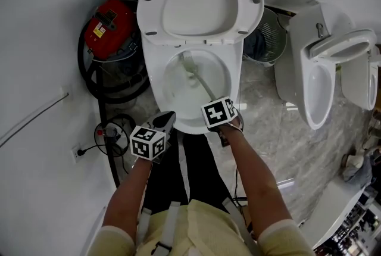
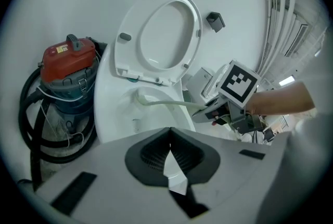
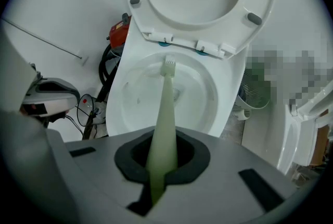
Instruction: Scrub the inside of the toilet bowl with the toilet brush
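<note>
The toilet bowl [image 1: 153, 83] stands open, its seat [image 1: 199, 2] tipped up against the wall behind it, which leaves the whole inside free to reach. The right gripper [image 3: 160, 161] is clamped on the pale green handle of the toilet brush [image 3: 165, 108], gripping it near the end farthest from the bowl. I take that to be for the sake of reach (and to keep the gripper itself over the near rim and out of the water). From that grip the handle slants down and away into the bowl, and the bristle head [image 3: 168, 66] sits at the back of the bowl, just under the seat hinges, touching or very near the porcelain there.

The left gripper [image 2: 170, 158] hangs just outside the bowl's near-left rim. Its jaws are drawn together with nothing between them, only a sliver of light below the tips. It seems to be kept aside simply because scrubbing needs one tool.

To the left of the bowl, against the wall, stands a red vacuum cleaner [image 1: 110, 25] with a black hose [image 1: 95, 79] looped round it. Well to the right of the bowl is a second toilet [image 1: 318, 79]. Neither crowds the brush.

I judge the scrubbing to be under way, with the back wall of the bowl being worked.
</note>
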{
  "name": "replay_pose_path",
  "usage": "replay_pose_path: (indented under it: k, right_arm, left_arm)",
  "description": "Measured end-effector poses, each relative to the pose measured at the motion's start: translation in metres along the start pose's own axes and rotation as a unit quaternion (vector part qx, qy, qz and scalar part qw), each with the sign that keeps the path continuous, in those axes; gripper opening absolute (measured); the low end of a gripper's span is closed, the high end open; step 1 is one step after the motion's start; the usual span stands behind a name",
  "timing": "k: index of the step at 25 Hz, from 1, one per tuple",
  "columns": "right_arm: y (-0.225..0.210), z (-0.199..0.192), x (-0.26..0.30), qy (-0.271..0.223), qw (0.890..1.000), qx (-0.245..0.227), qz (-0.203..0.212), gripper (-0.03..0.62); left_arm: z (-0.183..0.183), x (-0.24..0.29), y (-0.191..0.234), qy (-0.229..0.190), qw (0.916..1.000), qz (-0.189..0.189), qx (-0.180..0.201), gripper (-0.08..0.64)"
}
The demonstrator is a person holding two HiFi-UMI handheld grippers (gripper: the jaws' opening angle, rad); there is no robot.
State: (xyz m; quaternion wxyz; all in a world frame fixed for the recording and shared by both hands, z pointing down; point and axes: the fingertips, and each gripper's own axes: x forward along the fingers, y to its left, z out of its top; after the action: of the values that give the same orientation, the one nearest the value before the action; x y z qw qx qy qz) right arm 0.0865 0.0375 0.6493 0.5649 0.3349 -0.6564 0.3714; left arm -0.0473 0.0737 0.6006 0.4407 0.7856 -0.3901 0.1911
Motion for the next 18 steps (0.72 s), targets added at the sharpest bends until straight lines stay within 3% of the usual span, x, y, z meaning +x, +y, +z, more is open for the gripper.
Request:
replay_pose_path:
  k: [8,18]
  right_arm:
    - [-0.033,-0.02,-0.009,0.008,0.999,0.036,-0.036,0.015]
    - [-0.051,-0.071,-0.022,0.051,0.993,0.08,-0.07,0.015]
  left_arm:
    - [0.0,-0.003,-0.002,0.012,0.9999,-0.001,0.012,0.011]
    - [0.004,-0.014,-0.017,0.044,0.9976,-0.02,0.049,0.011]
